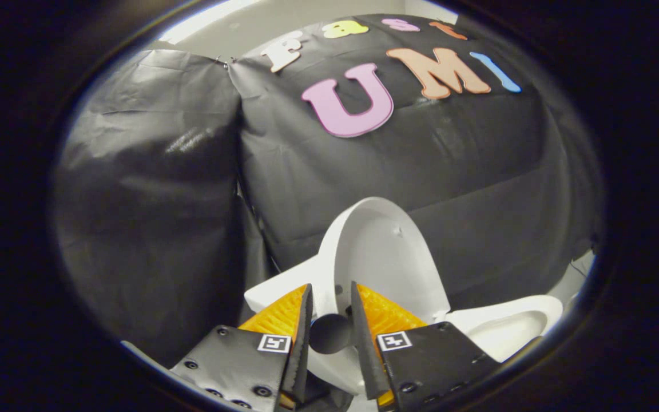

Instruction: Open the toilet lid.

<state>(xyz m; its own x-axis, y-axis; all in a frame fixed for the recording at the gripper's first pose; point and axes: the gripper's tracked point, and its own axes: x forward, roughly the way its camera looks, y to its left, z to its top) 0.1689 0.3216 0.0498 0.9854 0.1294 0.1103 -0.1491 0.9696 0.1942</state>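
Lid [384,252] stands raised just beyond your gripper [331,294], whose fingers sit apart with a gap, clamping nothing; bowl [512,326] lies beside.

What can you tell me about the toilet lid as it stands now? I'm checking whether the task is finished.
The toilet lid is white, smooth and glossy, plastic by the look of it, oval with a raised rim around its hollow underside. It stands raised, nearly upright, its underside facing the bowl, which lies open beside it. Black cloth hangs behind it. The gripper sits just before the lid's lower edge with a gap between its orange fingers; whether they touch the lid cannot be told.
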